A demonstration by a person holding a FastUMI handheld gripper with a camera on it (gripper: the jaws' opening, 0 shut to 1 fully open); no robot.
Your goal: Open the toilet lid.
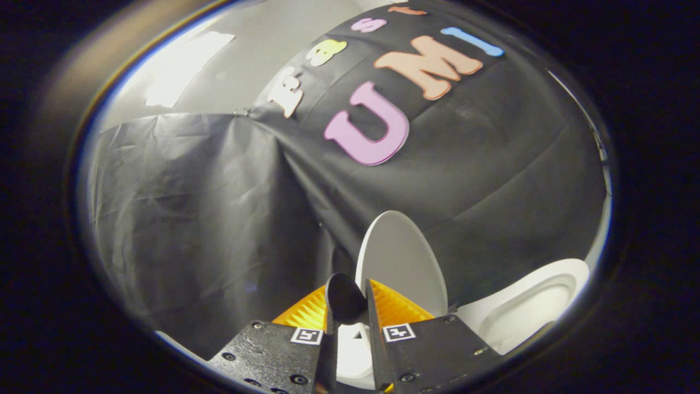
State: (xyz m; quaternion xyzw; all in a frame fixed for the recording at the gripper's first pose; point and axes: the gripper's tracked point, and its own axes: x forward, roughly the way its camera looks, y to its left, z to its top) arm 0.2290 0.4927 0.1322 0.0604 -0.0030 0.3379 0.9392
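tongs (348,306) closing on a black tab (344,298) | white toilet lid (402,262) standing raised just beyond | toilet bowl (525,306) lying open beside it

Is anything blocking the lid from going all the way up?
Nothing visible does. The lid already stands raised, just beyond the gripper, whose jaws sit close together around a dark piece at the lid's edge. Behind the lid is only the black cloth wall. The open bowl lies off to one side.
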